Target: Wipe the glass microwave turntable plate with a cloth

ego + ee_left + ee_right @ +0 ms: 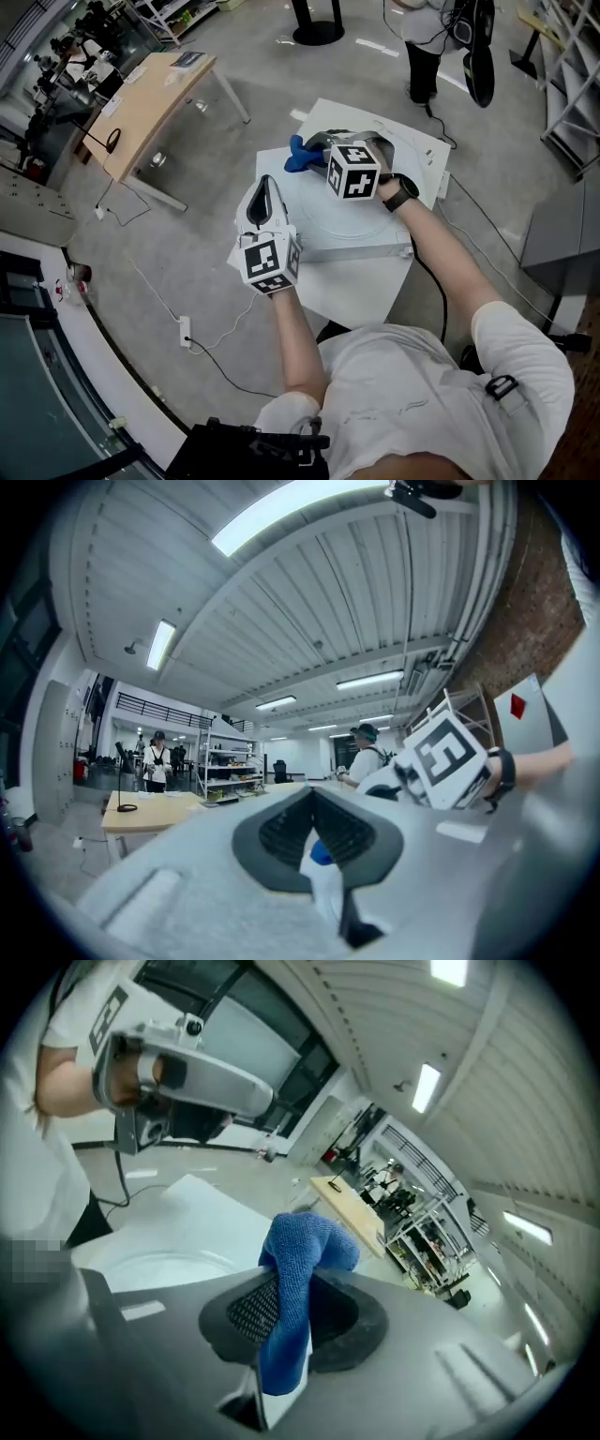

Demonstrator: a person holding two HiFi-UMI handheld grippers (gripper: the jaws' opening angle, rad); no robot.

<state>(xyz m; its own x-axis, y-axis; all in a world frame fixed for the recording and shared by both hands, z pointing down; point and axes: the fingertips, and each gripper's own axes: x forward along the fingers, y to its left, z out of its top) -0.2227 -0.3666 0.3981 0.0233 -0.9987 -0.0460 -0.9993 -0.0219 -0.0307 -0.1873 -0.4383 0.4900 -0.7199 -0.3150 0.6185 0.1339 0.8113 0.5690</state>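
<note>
On the white desk (pixel 361 281) lies one glass turntable plate (pixel 352 220). Two grippers are over it: the right gripper (pixel 317 145) has its jaws pinching one blue cloth (pixel 298 157) at the plate's far edge. The left gripper (pixel 264 192) has its jaws pressed together, empty.

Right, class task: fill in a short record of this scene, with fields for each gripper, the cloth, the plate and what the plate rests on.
left gripper: jaws together, nothing between them; held at the plate's left side
right gripper: shut on the cloth, at the plate's far side
cloth: blue, bunched, sticking out past the jaws
plate: clear glass, lying flat
support: white slab on a white table
contact: whether the cloth touches the plate cannot be told
</note>
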